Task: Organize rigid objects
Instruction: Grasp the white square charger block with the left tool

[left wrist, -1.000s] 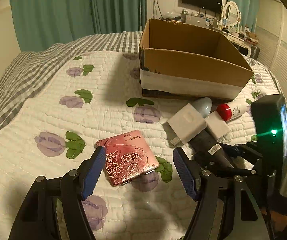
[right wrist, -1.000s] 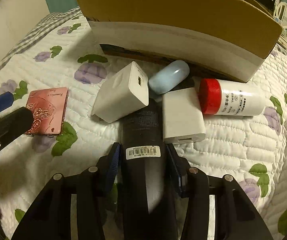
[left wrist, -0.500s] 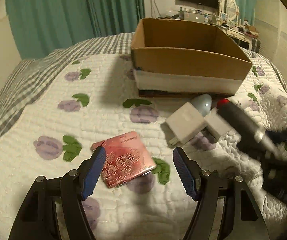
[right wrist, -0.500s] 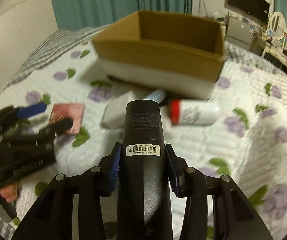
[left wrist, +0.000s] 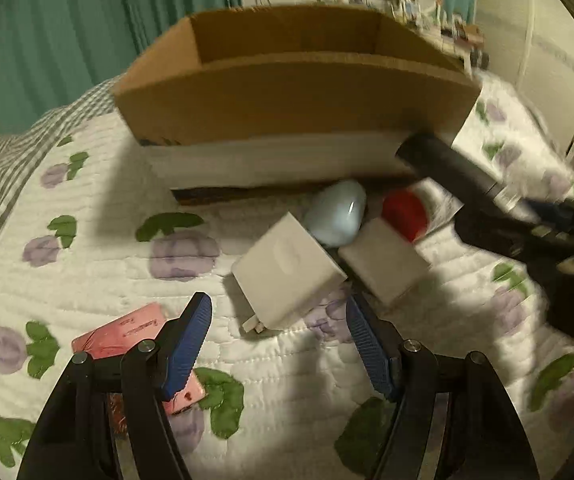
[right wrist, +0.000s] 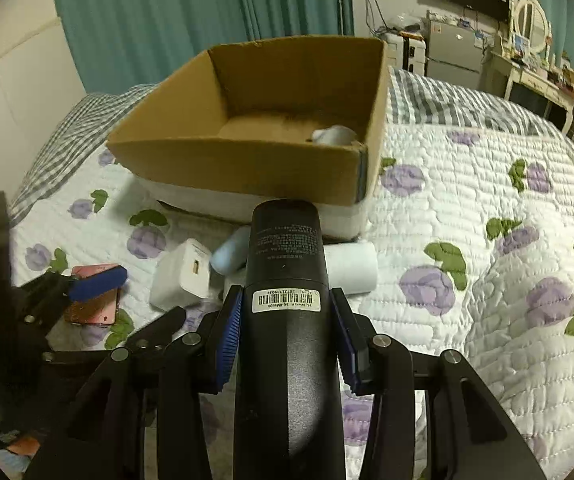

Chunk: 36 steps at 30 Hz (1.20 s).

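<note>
right wrist view: right gripper [right wrist: 285, 344] clamped on a black cylindrical bottle with a white barcode sticker [right wrist: 285, 272], blue pads pressed against both its sides, bottle raised off the bed and pointing toward the near wall of an open brown cardboard box [right wrist: 247, 168]. inside the box, in the far right corner, a small white rounded object [right wrist: 335, 135], too partly hidden to identify. box resting on a white quilted bedspread with purple flowers and green leaves [right wrist: 467, 216]. below the bottle tip, close to the box front: a white square charger block with a usb port [right wrist: 183, 276], a pale blue egg-shaped object [right wrist: 229, 254] just beside it, and a white cylindrical bottle [right wrist: 353, 266] lying on its side, partly hidden behind the black one. further left, a pink metallic flat case with rose embossing [right wrist: 93, 306], flat on the quilt.

left wrist view: left gripper [left wrist: 279, 344] spread wide, nothing between its blue pads, hovering over the quilt. charger block [left wrist: 287, 276] just ahead of the gap, prongs toward the camera, touching a second white rectangular block [left wrist: 385, 264] on its right. egg-shaped object [left wrist: 337, 212] behind both, and a red cap [left wrist: 403, 212] of the lying bottle beside it. pink case [left wrist: 127, 336] partly under the left finger. black bottle [left wrist: 447, 168] entering blurred from the right, its end near the box's [left wrist: 287, 96] right front corner.
</note>
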Each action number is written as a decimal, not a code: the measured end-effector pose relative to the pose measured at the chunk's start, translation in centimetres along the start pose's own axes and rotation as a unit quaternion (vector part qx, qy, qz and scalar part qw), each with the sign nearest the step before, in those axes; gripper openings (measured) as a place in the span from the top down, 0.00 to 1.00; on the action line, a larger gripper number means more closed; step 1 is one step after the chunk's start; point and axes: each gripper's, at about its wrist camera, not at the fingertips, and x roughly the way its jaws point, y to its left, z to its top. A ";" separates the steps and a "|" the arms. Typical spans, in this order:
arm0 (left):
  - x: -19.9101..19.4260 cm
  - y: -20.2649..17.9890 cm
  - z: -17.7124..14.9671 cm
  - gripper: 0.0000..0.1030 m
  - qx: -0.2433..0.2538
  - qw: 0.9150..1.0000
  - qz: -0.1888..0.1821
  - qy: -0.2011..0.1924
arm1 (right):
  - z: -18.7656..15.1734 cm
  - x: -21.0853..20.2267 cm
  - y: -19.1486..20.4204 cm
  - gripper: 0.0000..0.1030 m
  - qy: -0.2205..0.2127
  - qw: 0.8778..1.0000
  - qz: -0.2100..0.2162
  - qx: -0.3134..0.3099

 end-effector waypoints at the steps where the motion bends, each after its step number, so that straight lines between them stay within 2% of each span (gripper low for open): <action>1: 0.5 -0.1 0.1 0.30 0.004 1.000 0.002 0.006 | 0.0 0.1 -0.1 0.60 0.000 1.000 0.003 0.003; 4: 1.9 -0.2 0.7 0.29 0.011 0.999 0.025 0.018 | -0.1 0.4 0.0 0.60 0.003 1.000 0.003 0.001; 12: 3.8 -0.3 2.1 0.29 0.023 0.999 0.042 0.013 | -0.5 1.4 -0.3 0.60 0.020 1.000 0.004 0.007; 16: 3.6 -0.2 2.1 0.33 0.029 0.999 0.029 -0.002 | -0.7 1.4 -0.2 0.60 0.019 1.000 -0.003 0.003; 21: 2.3 1.4 1.5 0.39 0.003 1.000 0.003 -0.008 | -0.8 0.6 0.1 0.60 0.009 1.000 -0.010 0.001; 25: 1.1 2.9 0.6 0.43 -0.019 1.000 -0.023 -0.001 | -1.0 -0.2 0.6 0.60 0.002 1.000 -0.010 -0.003; 28: 0.6 3.4 0.3 0.44 -0.018 1.000 -0.021 0.000 | -1.2 -0.7 0.9 0.60 -0.002 1.000 -0.012 -0.005; 33: -0.7 4.2 -0.2 0.46 -0.026 0.999 -0.043 0.001 | -1.4 -1.4 1.0 0.60 -0.005 1.000 -0.012 -0.003; 36: -1.4 3.1 -0.5 0.46 -0.027 0.998 -0.048 0.005 | -1.3 -1.5 0.9 0.60 -0.006 1.000 -0.012 -0.001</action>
